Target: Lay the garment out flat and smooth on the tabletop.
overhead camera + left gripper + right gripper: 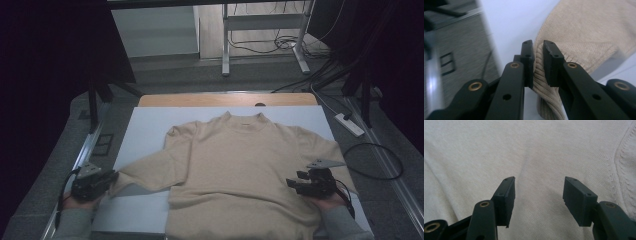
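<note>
Sweater (pixel 235 170) lies flat on the table (pixel 145 130), left sleeve (pixel 142 175) running left. Left gripper (pixel 107 181) pinches the cuff (pixel 538 75); right gripper (pixel 295 184) hovers wide open over the body's near right.

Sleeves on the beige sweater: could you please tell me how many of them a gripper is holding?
1. The left sleeve has its cuff clamped in the left gripper; the right sleeve lies flat, with the right gripper open over the sweater.

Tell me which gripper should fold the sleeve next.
Left. The left gripper is shut on the sleeve cuff, likely ready to carry it over the sweater. The right gripper is open above the body.
</note>
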`<state>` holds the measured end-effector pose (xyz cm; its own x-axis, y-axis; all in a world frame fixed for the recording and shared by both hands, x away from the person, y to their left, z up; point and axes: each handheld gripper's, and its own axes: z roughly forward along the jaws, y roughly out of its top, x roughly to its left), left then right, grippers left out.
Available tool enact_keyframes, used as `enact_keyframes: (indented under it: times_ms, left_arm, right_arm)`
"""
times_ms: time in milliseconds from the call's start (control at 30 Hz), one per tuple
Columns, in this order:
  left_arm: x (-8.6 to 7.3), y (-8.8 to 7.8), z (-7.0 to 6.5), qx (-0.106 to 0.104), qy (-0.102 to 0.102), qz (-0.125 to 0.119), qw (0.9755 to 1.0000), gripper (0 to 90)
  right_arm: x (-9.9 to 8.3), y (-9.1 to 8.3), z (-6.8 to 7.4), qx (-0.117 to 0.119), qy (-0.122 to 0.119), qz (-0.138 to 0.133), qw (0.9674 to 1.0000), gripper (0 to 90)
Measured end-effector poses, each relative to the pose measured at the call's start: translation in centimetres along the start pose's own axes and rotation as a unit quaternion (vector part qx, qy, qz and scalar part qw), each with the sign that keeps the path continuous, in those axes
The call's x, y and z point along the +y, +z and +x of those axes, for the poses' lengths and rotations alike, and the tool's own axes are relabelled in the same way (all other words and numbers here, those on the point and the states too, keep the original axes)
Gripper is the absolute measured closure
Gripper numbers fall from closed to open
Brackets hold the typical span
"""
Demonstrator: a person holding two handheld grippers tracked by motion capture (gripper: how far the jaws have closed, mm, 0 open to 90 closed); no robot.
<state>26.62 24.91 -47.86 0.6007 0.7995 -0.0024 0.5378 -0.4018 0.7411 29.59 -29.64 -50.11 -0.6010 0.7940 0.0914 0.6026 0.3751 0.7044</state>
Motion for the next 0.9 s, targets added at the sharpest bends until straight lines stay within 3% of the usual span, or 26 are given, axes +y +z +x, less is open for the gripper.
enact_keyframes:
  times_ms: [100,233,300,367,467,567,633,700,733,800,833,900]
  left_arm:
    - [-2.3,-1.2,2.0,0.021,-0.035,0.004,0.9992,79.0]
    - [-5.4,-2.6,4.2,0.053,-0.071,0.018,0.9959,77.0]
    - [-6.6,-3.4,5.1,0.067,-0.084,0.022,0.9939,65.7]
    - [-7.7,-4.2,6.0,0.083,-0.085,0.025,0.9927,50.9]
    - [-8.9,-5.4,7.6,0.115,-0.088,0.037,0.9888,41.2]
    - [-10.0,-6.6,9.4,0.149,-0.098,0.046,0.9828,39.1]
    - [-10.8,-7.4,10.6,0.181,-0.109,0.056,0.9758,38.1]
    - [-11.7,-7.9,11.5,0.197,-0.140,0.054,0.9689,37.4]
    - [-12.0,-8.0,11.7,0.196,-0.156,0.049,0.9668,37.1]
    - [-11.9,-8.0,11.1,0.218,-0.158,0.042,0.9623,35.3]
    - [-11.6,-8.0,10.7,0.225,-0.155,0.037,0.9612,34.8]
    - [-10.4,-7.9,9.9,0.226,-0.147,0.025,0.9627,30.5]
  right_arm:
    - [0.0,-0.1,-0.2,0.000,0.003,0.000,1.0000,42.9]
    - [-0.1,-0.1,-0.3,-0.001,0.006,0.000,1.0000,42.9]
    - [0.0,-0.1,-0.3,-0.001,0.008,0.000,1.0000,42.9]
    - [-0.1,-0.1,-0.4,-0.003,0.010,0.002,0.9999,42.8]
    - [-0.1,0.0,-0.5,-0.004,0.009,0.004,0.9999,42.7]
    - [-0.2,0.1,-0.6,-0.007,0.010,0.008,0.9999,42.5]
    - [-0.2,0.1,-0.8,-0.010,0.011,0.007,0.9999,42.4]
    - [-0.3,0.1,-0.9,-0.011,0.013,0.007,0.9998,42.4]
    - [-0.3,0.1,-0.9,-0.011,0.013,0.008,0.9998,42.4]
    - [-0.3,0.1,-0.9,-0.013,0.014,0.009,0.9998,42.4]
    - [-0.3,0.1,-1.0,-0.014,0.014,0.010,0.9998,42.4]
    - [-0.3,0.2,-1.0,-0.014,0.013,0.011,0.9998,42.4]
